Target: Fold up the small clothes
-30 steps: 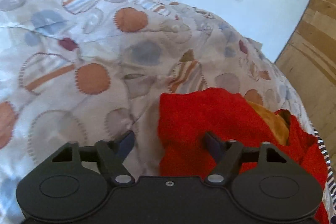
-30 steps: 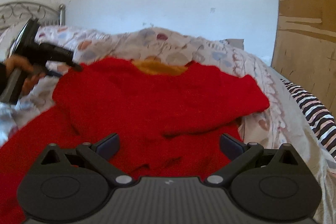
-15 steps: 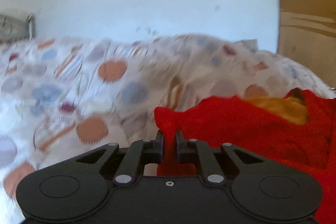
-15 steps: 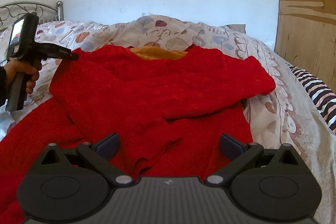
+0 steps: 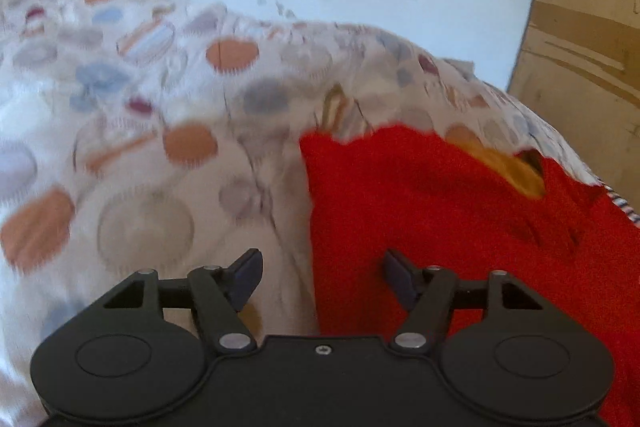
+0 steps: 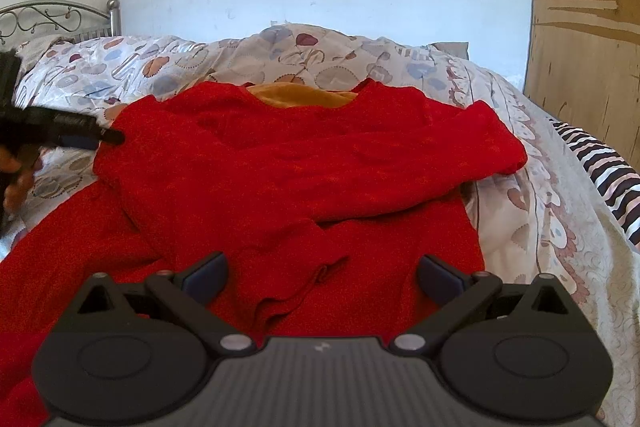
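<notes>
The red sweater lies half-folded on the bed's quilt. Both left tongs and right tongs gape empty; its loose sleeve could slide unfolded.

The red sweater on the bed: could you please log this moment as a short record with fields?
garment: red sweater, spread on the patterned bedspread, one sleeve folded across the body
lining: orange at the neck
left gripper: open, straddling the sweater's left edge
right gripper: open, over the lower part, holding nothing
nearby: striped fabric at the bed's right edge
</notes>
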Action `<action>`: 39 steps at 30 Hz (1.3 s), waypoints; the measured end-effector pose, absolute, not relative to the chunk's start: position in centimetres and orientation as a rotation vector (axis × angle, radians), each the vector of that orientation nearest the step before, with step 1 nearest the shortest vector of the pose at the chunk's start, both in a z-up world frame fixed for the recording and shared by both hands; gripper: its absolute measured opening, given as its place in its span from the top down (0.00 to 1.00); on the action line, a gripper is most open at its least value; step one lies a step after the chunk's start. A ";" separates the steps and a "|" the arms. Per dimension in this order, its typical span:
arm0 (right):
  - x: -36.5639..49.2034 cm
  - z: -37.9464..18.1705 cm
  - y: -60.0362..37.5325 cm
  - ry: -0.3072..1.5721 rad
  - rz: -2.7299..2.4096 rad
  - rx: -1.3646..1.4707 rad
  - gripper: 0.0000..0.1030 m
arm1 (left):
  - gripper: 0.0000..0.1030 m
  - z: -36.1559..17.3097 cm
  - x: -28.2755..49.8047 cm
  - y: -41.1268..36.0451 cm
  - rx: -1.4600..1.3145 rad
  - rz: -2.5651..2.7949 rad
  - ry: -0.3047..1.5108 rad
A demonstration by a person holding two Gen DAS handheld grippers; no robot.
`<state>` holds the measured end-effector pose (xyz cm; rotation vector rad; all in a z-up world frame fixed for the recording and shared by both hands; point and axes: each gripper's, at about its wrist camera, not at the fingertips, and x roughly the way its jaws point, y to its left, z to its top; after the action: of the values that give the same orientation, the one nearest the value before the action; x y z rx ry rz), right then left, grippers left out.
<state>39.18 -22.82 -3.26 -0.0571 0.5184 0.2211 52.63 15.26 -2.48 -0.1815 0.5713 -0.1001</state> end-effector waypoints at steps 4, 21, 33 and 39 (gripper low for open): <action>39.2 -3.3 -22.8 0.521 0.221 -0.057 0.00 | 0.72 -3.5 52.4 16.4 -0.309 -0.166 0.593; 39.4 -3.5 -22.8 0.531 0.220 -0.067 0.00 | 0.75 -2.4 52.7 14.3 -0.321 0.027 0.748; 32.7 0.1 -26.1 0.344 0.216 0.045 0.00 | 0.12 1.1 42.8 12.2 -0.215 -0.079 0.597; 26.2 -0.1 -28.4 0.338 0.160 -0.039 0.00 | 0.02 1.5 35.0 10.9 -0.140 -0.154 0.531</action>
<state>26.18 -28.44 -0.05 -0.0392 0.3380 0.1599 34.95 10.93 1.51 -0.1403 0.5315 -0.1544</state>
